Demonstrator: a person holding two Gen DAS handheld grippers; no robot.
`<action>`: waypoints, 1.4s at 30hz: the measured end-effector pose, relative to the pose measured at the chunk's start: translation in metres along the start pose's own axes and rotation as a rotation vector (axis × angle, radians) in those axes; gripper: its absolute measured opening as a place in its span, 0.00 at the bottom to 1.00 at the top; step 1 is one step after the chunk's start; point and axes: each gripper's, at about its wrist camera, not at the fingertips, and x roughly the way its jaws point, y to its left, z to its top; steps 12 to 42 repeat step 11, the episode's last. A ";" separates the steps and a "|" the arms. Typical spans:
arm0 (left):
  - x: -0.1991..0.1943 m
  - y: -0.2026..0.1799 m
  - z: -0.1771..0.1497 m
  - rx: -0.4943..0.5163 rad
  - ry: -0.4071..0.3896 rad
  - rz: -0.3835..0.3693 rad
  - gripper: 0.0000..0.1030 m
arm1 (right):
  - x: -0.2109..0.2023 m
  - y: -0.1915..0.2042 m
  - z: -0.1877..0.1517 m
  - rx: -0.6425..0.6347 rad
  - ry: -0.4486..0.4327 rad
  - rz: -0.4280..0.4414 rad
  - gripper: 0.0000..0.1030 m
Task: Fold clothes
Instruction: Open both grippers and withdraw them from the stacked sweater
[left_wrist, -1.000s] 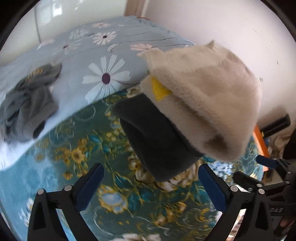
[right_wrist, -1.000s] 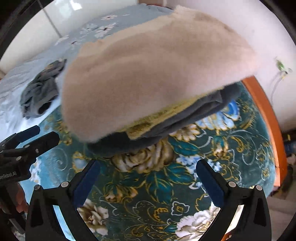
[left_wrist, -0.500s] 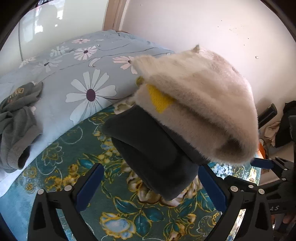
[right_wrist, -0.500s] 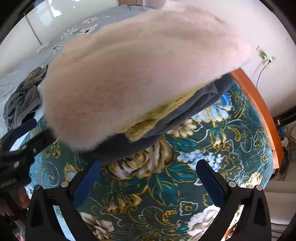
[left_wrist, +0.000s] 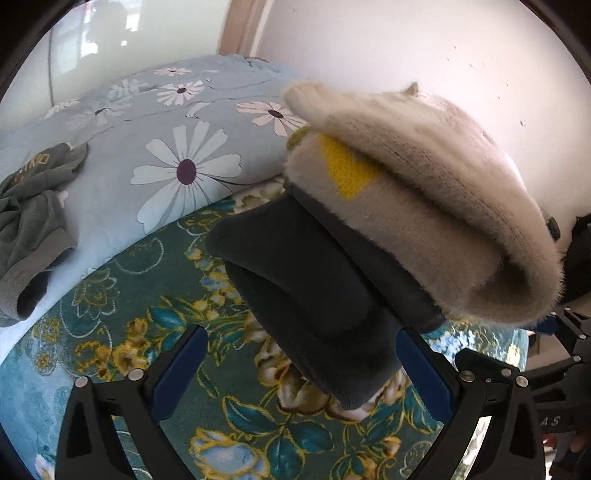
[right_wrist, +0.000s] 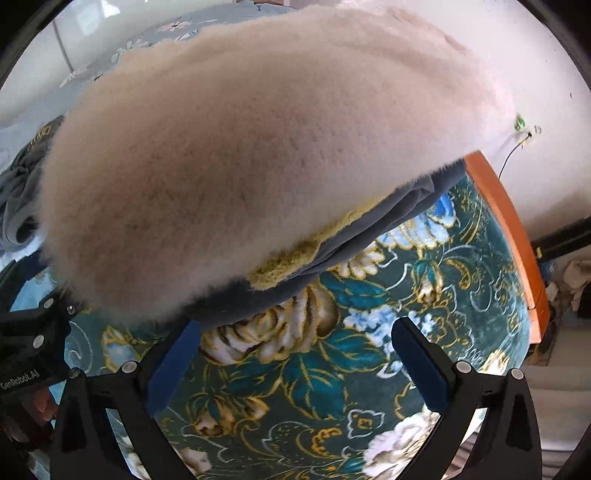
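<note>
Folded clothes, a fuzzy beige knit sweater (left_wrist: 436, 206) stacked on a dark grey fleece garment (left_wrist: 314, 295), sit in a pile on the teal floral bedspread (left_wrist: 147, 332), seen close from both wrist cameras. The left gripper (left_wrist: 301, 373) and the right gripper (right_wrist: 295, 363) each hover low in front of the pile with jaws spread wide and nothing between them. The sweater overhangs the grey layer beneath it, and a yellow patch (left_wrist: 345, 171) peeks from the fold. Beyond the pile, a crumpled olive-grey shirt (left_wrist: 29, 221) lies unfolded on the pale blue daisy-print quilt (left_wrist: 177, 155), well apart from the stack. The likely risk: the pile looks top-heavy and loosely layered, so a nudge from either gripper could slide the sweater off or spring the folds open. On the pile's far side, the orange wooden bed edge (right_wrist: 513, 229) is near enough that a shove could send garments toward it.
</note>
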 end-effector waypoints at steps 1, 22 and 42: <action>0.001 0.000 0.000 -0.006 -0.007 0.001 1.00 | 0.000 0.001 0.001 -0.003 -0.002 -0.004 1.00; 0.003 -0.006 0.002 0.024 -0.022 -0.017 1.00 | 0.000 0.010 0.003 -0.054 -0.014 -0.012 1.00; 0.003 -0.006 0.002 0.024 -0.022 -0.017 1.00 | 0.000 0.010 0.003 -0.054 -0.014 -0.012 1.00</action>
